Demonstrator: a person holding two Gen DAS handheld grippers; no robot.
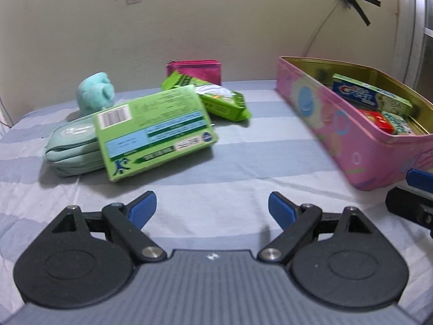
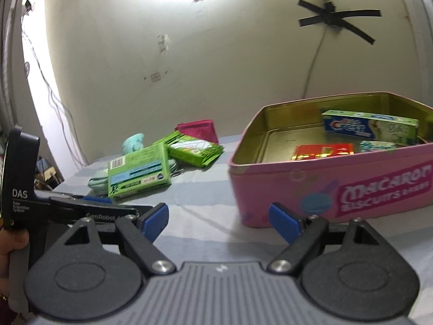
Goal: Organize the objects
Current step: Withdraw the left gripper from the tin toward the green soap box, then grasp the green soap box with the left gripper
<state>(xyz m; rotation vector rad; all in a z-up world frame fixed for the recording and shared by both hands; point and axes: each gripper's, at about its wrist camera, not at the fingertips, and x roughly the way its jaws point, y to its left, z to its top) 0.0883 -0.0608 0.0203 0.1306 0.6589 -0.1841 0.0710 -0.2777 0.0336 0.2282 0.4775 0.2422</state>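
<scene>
A pink biscuit tin [image 1: 319,113] [image 2: 311,178] stands open on the right, holding a toothpaste box [image 1: 370,93] [image 2: 370,126], a red box [image 1: 379,119] [image 2: 324,151] and a small teal packet [image 2: 376,146]. To the left lie a green box [image 1: 154,130] [image 2: 138,170] leaning on a mint pouch [image 1: 73,149], a green packet [image 1: 216,96] [image 2: 194,149], a pink purse [image 1: 194,70] [image 2: 200,130] and a teal soft toy [image 1: 94,92] [image 2: 132,142]. My left gripper [image 1: 212,211] is open and empty, in front of the green box. My right gripper [image 2: 219,222] is open and empty, near the tin's front left corner.
Everything rests on a blue-and-white striped sheet [image 1: 230,162] against a cream wall [image 1: 189,21]. A cable taped with black strips [image 2: 335,19] hangs down the wall behind the tin. The left gripper's body [image 2: 67,208] shows at the left of the right wrist view.
</scene>
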